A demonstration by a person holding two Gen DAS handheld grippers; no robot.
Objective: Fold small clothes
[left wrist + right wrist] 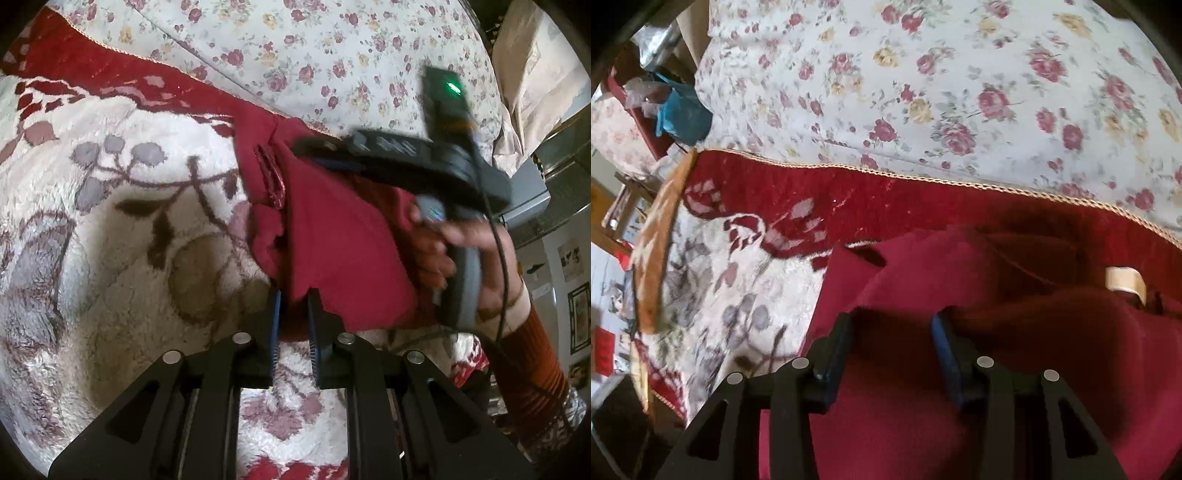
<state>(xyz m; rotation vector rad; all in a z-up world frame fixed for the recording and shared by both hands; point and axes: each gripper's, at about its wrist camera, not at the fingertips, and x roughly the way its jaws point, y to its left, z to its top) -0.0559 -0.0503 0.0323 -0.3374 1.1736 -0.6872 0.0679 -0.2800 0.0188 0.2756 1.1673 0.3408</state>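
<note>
L gripper (pixel 294 314) has its two blue-padded fingers (pixel 276 325) close together w/ the lower edge of the red garment (pixel 332 240) pinched between them, so it's clenched on the cloth. The garment hangs up & away from that grip, bunched, over the fluffy cream blanket (pixel 110 258) w/ grey & maroon leaf pattern.

R gripper (pixel 892 332) shows fingers (pixel 943 343) apart, wider gap than the L, w/ red garment (pixel 923 406) lying between & under them; cloth fills the gap, but can't tell if it's actually gripped or just resting there. In the L wrist view the R gripper (pixel 325 155) is blurred, held by the person's hand (pixel 454 243), its tip in the upper part of the garment.

Garment sits on the blanket's red border (pixel 849 199), which has a gold cord trim. A cream tag (pixel 1124 280) shows on the cloth. Beyond the trim is a floral sheet (pixel 960 92) w/ pink & yellow roses
</note>
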